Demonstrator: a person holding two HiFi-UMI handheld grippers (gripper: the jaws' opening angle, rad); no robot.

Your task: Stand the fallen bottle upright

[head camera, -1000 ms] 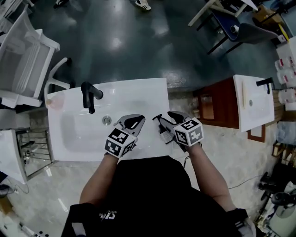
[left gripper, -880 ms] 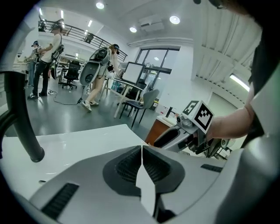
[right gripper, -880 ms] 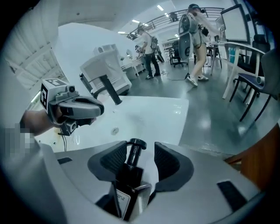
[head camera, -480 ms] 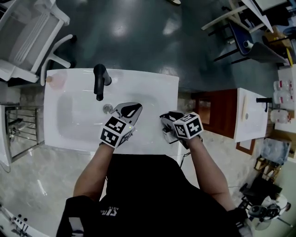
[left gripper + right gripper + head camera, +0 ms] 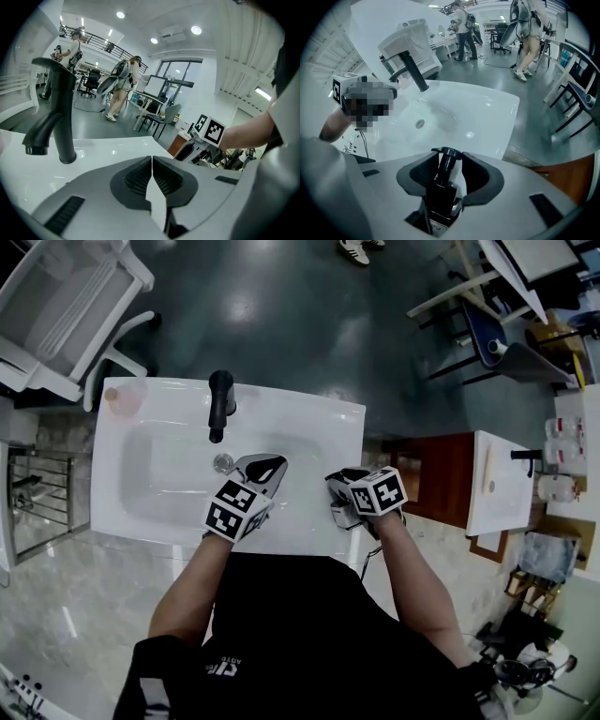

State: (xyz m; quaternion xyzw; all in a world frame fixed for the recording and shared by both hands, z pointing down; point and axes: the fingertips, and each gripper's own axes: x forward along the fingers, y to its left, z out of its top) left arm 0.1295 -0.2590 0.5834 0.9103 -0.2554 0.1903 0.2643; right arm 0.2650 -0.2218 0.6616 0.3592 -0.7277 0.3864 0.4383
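The black bottle (image 5: 441, 190) sits between the right gripper's (image 5: 449, 157) jaws at the sink's (image 5: 159, 474) near right rim. It runs lengthwise along them, cap at the tips. The jaws are closing, with a gap beside the neck. The left gripper (image 5: 152, 159) has its jaws together, empty, over the basin near the faucet (image 5: 220, 401).

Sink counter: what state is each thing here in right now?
bottle: between the right gripper's jaws, cap pointing toward the basin.
right gripper: jaws closing round the bottle.
left gripper: shut, nothing between its jaws.
faucet: no water running.
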